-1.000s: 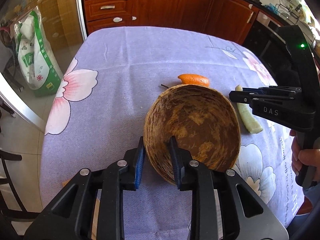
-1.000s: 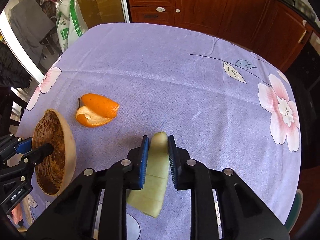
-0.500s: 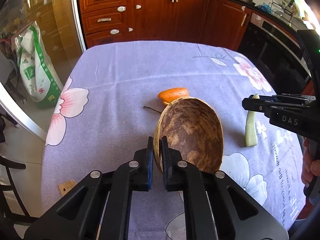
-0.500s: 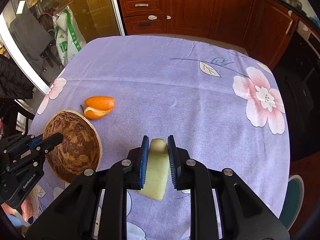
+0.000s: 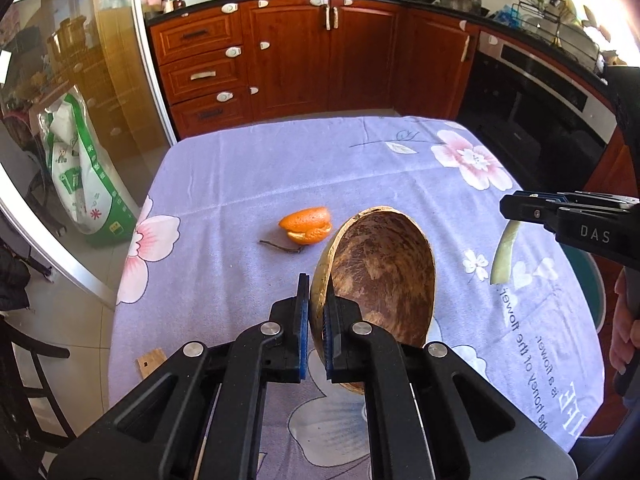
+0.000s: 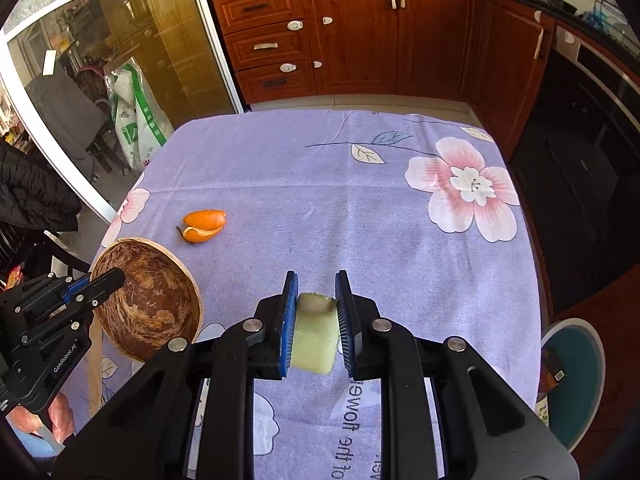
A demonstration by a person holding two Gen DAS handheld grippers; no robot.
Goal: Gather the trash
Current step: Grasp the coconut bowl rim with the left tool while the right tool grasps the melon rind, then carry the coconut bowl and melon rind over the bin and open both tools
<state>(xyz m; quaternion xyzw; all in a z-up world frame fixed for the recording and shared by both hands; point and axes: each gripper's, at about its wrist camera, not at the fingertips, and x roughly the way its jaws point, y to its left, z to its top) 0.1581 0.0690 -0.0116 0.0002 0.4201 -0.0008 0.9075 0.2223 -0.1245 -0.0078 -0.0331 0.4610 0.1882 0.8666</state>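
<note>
Clamped in left gripper (image 5: 316, 332): melon shell (image 5: 380, 276); pinched in right gripper (image 6: 316, 320): pale rind strip (image 6: 314, 334), above floral tablecloth (image 6: 320, 184).

Both wrist views look steeply down, close — sharing the tablecloth (image 5: 248, 176) and cabinets (image 6: 352, 36).

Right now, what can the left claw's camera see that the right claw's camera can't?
Only the left camera shows a small wooden block at the table's near edge and a dish rack on the counter. Only the right camera shows the pale melon rind face-on, squeezed in the right claw. Both show the brown melon shell pinched by the left claw, the orange peel and the purple flowered tablecloth.
</note>
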